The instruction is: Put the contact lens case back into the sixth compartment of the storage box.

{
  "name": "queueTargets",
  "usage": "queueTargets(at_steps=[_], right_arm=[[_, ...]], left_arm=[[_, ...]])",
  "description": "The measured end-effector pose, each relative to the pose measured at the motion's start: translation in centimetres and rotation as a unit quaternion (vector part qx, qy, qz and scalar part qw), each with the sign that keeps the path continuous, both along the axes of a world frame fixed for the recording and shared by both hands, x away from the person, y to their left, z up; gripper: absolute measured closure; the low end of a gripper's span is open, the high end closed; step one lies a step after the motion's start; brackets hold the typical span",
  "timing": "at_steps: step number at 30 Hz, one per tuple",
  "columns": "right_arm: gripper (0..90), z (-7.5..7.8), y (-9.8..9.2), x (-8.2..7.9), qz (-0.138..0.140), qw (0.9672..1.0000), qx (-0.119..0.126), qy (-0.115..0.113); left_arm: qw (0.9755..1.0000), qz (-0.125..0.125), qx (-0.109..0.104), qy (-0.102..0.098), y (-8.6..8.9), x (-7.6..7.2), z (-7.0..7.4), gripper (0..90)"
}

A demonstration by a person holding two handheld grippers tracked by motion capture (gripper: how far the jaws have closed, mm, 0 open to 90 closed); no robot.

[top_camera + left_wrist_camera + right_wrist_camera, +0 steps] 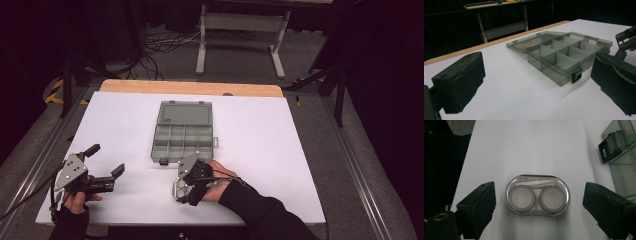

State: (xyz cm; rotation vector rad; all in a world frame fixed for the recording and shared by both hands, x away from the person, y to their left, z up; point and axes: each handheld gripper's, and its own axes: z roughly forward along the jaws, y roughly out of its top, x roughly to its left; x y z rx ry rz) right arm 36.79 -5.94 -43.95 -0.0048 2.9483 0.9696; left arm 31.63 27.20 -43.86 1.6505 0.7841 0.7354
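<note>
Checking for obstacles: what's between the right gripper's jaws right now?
A clear oval lens case lies on the white table between the right gripper's open jaws, untouched, in the right gripper view.

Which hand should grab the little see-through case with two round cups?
Probably the right. The right gripper points down over the clear case, jaws open on either side of it. The left gripper sits off to the left, open, facing the organizer box.
</note>
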Motion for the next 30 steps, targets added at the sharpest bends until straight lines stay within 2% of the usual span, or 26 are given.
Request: queueTargets(at_steps=[11,23,30], right_arm=[[15.1,-0.52,0.44,-0.05,0.009,0.9995,-0.028,0.01],[21.5,-0.94,0.78,-0.02,0.01,0.9987,-0.05,0.003],[26.4,-0.84,0.82,-0.03,0.008,0.9988,-0.048,0.003]], left_arm=[[1.0,0.001,-0.001,-0.001,0.04,-0.01,0.01,0.3],[1.0,-0.001,-0.001,-0.001,0.02,-0.01,0.01,0.3],[1.0,-0.001,-0.002,-0.002,-0.04,-0.02,0.0,0.3]])
